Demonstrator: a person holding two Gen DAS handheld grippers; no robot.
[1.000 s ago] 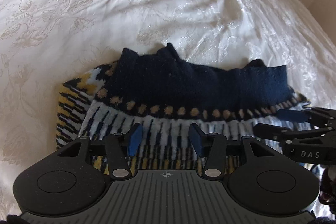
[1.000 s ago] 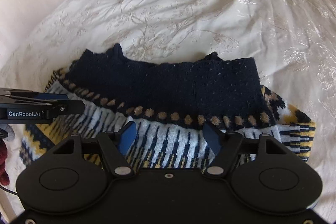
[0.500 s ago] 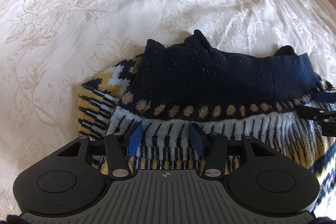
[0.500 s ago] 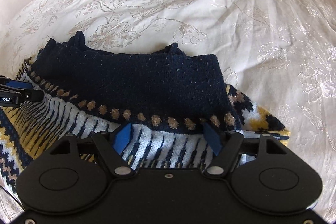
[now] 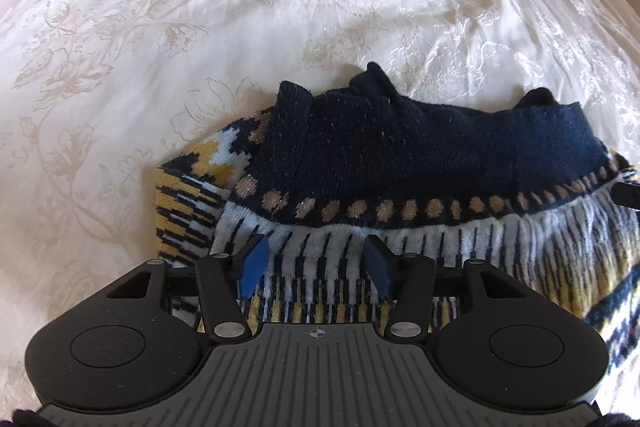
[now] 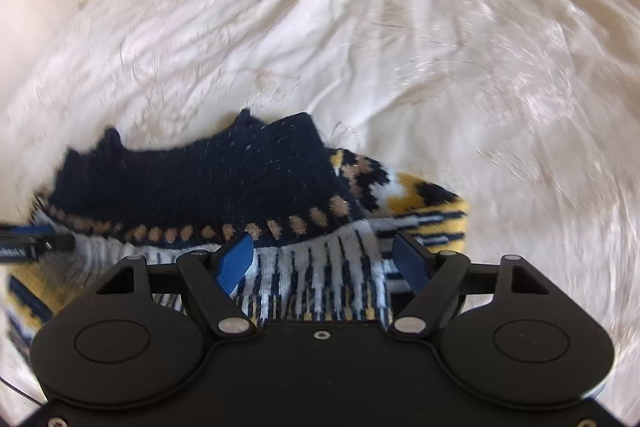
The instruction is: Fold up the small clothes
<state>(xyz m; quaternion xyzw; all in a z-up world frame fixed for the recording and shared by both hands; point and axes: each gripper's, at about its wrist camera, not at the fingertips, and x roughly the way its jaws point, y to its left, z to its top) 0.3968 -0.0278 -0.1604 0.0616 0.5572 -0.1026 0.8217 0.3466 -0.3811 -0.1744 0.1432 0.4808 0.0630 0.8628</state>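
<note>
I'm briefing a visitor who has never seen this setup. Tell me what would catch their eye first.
First the patterned knit sweater, navy, white and mustard, lying folded on the cream floral bedspread, its navy band on the far side. Then the two grippers low over its near striped edge: the left gripper and the right gripper, both with blue-padded jaws opening, gripping nothing.

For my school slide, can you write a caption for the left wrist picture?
Left gripper, jaws opening, over a folded patterned sweater on a white bedspread.
</note>
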